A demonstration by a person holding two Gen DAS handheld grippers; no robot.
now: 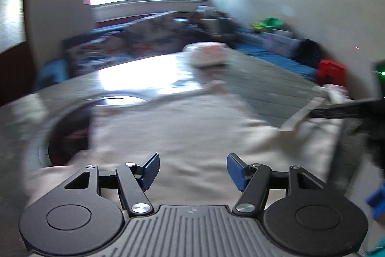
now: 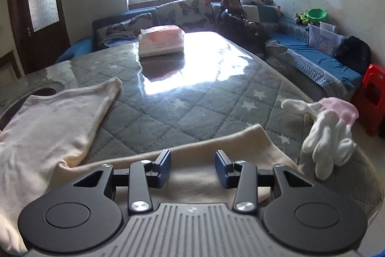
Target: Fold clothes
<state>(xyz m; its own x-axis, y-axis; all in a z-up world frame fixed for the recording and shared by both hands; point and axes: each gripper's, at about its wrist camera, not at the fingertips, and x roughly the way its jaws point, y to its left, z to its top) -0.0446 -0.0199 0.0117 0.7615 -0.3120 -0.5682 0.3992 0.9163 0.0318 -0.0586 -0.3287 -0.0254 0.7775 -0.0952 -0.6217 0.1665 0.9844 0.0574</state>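
Table [image 2: 192,112]: one cream garment [image 2: 48,131], two gloves [image 2: 329,136]

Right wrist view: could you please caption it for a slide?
Right gripper open above the cream garment on the quilted table, white gloves alongside.

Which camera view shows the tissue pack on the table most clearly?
The right wrist view: the tissue pack is sharp there, lying whole on the glossy table before the sofa, its pink-and-white wrapper plain. In the left wrist view the pack is only a motion-blurred pale shape beyond the cream garment.
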